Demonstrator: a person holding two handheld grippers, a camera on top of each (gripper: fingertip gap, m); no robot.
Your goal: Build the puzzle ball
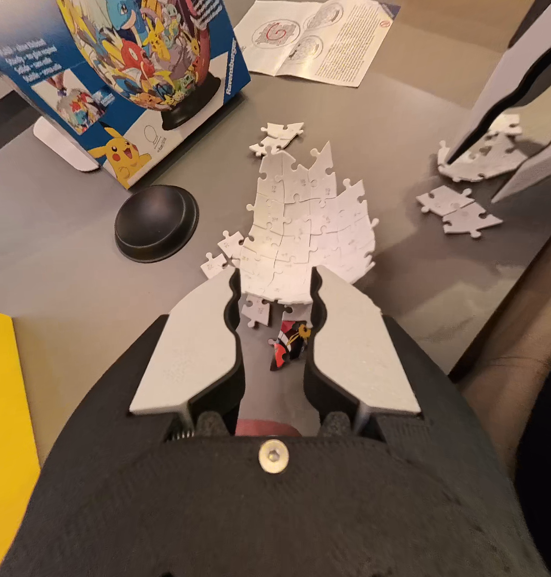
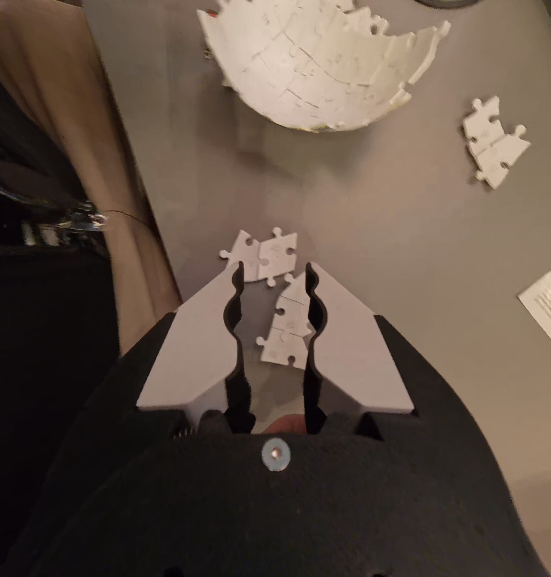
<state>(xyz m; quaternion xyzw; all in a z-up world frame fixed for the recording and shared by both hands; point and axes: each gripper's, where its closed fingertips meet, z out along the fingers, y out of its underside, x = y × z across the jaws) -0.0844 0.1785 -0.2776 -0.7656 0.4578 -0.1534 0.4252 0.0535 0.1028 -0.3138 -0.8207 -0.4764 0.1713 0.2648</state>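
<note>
The half-built puzzle ball shell [image 1: 302,237] lies white side up on the grey table [image 1: 80,265] — the left gripper [image 1: 274,274] spread wide at its near edge, gripping nothing. Right of the shell, the right gripper [image 2: 274,268] hangs open over loose joined pieces [image 2: 286,327].

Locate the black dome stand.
In the left wrist view, the black dome stand sits left on the table, between the puzzle box and the curved shell.
</note>
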